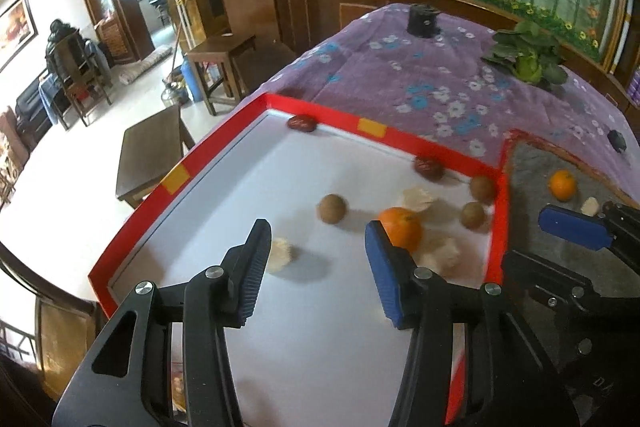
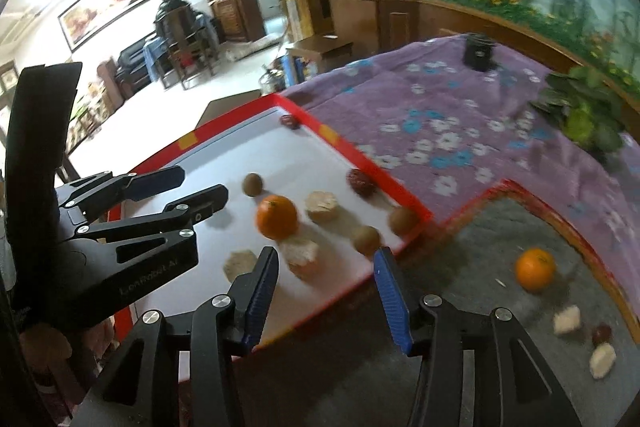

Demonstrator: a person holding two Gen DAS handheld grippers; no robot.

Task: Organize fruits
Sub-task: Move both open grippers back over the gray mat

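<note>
The near left half of the white tray point(image 1: 224, 227) floor is unobstructed. An orange point(image 1: 401, 229), three brown round fruits point(image 1: 332, 209) and pale pieces point(image 1: 418, 199) crowd its far right corner. The raised red rim point(image 1: 498, 227) blocks passage toward the grey mat point(image 2: 460, 267).

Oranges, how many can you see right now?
2. One orange sits on the white red-rimmed tray among the other fruits; the second orange lies on the grey mat to its right. None seems hidden.
</note>
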